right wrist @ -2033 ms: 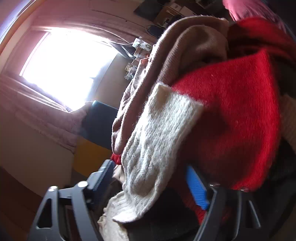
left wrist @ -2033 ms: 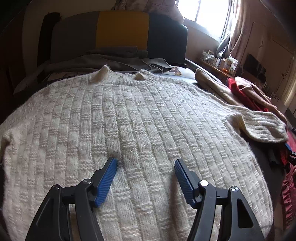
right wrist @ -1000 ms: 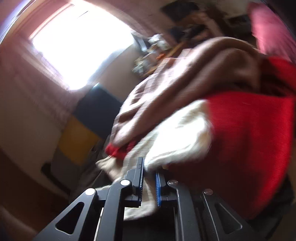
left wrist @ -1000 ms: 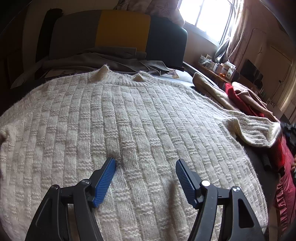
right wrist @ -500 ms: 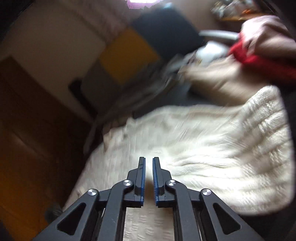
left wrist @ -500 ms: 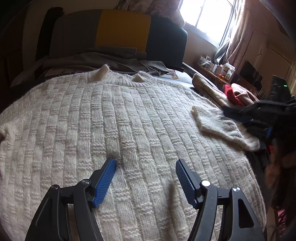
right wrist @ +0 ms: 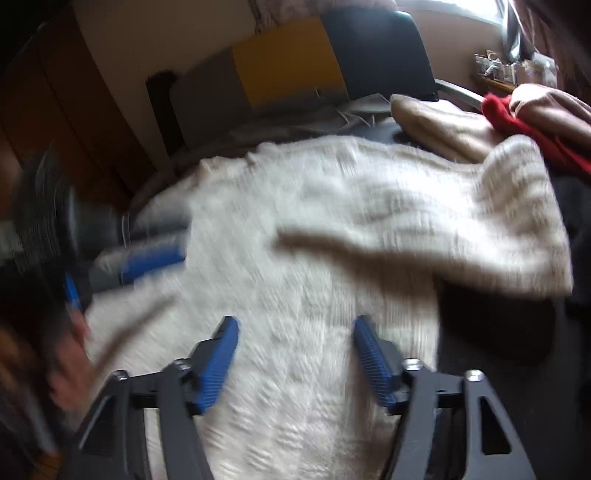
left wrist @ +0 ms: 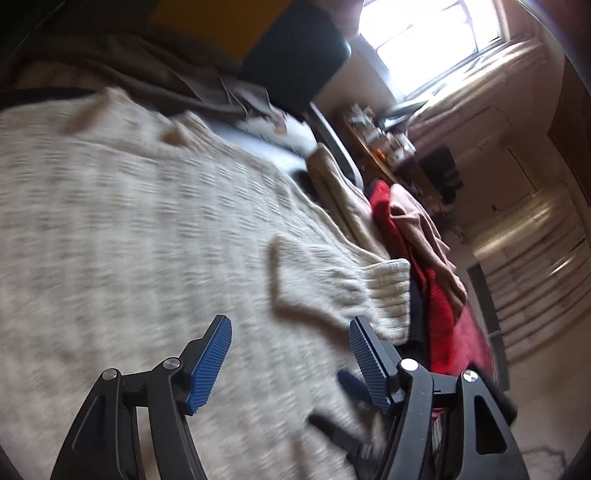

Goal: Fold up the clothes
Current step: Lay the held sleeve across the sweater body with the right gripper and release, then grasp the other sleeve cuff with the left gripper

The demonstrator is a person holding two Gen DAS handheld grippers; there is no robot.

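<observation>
The cream knitted sweater [left wrist: 140, 229] is shown spread flat on the bed, with one sleeve [left wrist: 343, 284] laid inward across its body (the other sleeve is not seen); the body folds are judged outstanding. The left gripper [left wrist: 290, 354] and right gripper [right wrist: 295, 354] are held low over the knit, jaws parted and empty.

Left wrist camera: sits behind my left gripper [left wrist: 290, 338], low and close over the cream knit sweater [left wrist: 129, 229], facing across it toward the window [left wrist: 432, 33] and the red garment [left wrist: 439, 302] at the right. Blurred.

Right wrist camera: behind my right gripper [right wrist: 295, 341], equally close above the sweater [right wrist: 295, 266], facing the yellow and grey headboard [right wrist: 284, 59]. Blurred.

Shared: sweater body, folded-over sleeve [left wrist: 354, 284] [right wrist: 509, 221], red garment [right wrist: 517, 125], headboard [left wrist: 207, 29].
</observation>
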